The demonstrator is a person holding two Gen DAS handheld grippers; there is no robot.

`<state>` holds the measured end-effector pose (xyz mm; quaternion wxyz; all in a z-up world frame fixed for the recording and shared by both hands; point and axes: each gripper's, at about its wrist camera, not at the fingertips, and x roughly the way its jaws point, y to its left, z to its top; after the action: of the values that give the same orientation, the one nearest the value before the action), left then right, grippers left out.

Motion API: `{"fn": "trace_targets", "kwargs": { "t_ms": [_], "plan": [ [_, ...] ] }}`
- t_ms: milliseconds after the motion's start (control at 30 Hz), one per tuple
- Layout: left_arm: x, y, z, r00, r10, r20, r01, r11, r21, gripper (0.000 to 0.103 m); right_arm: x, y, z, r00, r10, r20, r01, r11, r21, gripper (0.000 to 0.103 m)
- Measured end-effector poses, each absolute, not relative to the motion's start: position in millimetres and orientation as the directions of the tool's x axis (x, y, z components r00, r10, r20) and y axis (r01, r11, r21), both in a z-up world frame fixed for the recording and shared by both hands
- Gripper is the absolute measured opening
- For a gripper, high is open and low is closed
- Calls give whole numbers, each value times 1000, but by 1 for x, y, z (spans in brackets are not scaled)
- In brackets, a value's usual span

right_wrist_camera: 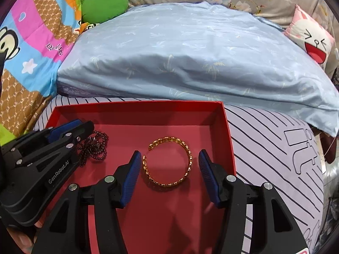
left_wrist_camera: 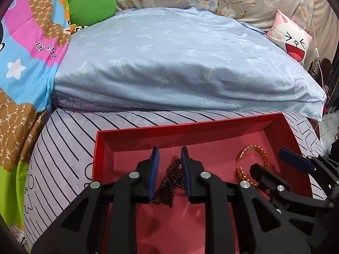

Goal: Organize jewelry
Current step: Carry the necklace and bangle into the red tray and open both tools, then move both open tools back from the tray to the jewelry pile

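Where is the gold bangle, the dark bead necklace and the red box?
Gold open bangle (right_wrist_camera: 186, 148): right wrist view, on its far right curve.
Dark beaded necklace (left_wrist_camera: 167, 182): left wrist view, on the bead heap's middle.
Red cardboard box (right_wrist_camera: 137, 105): right wrist view, on its far wall.

In the right wrist view the red box (right_wrist_camera: 229, 146) is open on top; its floor is bare behind the gold bracelet (right_wrist_camera: 169, 165). The left gripper (right_wrist_camera: 84, 128) and dark beads (right_wrist_camera: 95, 148) fill its left part, the blue pillow (right_wrist_camera: 190, 59) blocks behind
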<state>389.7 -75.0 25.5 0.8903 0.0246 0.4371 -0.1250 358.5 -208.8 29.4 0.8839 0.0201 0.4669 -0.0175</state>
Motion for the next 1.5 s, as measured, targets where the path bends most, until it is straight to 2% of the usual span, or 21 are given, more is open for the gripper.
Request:
{"fn": "trace_targets", "kwargs": {
  "t_ms": [100, 200, 500, 933, 1500],
  "plan": [
    [388, -75, 26, 588, -207, -782, 253, 965, -65, 32, 353, -210, 30, 565, -6, -825, 56, 998, 31, 55],
    [384, -74, 29, 603, -212, -769, 256, 964, -66, 36, 349, -212, 31, 568, -1, -823, 66, 997, 45, 55],
    [355, -58, 63, 651, -226, -725, 246, 966, -80, 36, 315, -212, 64, 633, 0, -774, 63, 997, 52, 55],
    [245, -7, 101, 691, -204, -694, 209, 975, -79, 36, 198, -214, 105, 688, -4, -726, 44, 998, 37, 56],
    [117, 8, 58, 620, -191, -761, 195, 977, -86, 36, 73, -217, 65, 612, -1, -791, 68, 996, 51, 56]
  ]
}}
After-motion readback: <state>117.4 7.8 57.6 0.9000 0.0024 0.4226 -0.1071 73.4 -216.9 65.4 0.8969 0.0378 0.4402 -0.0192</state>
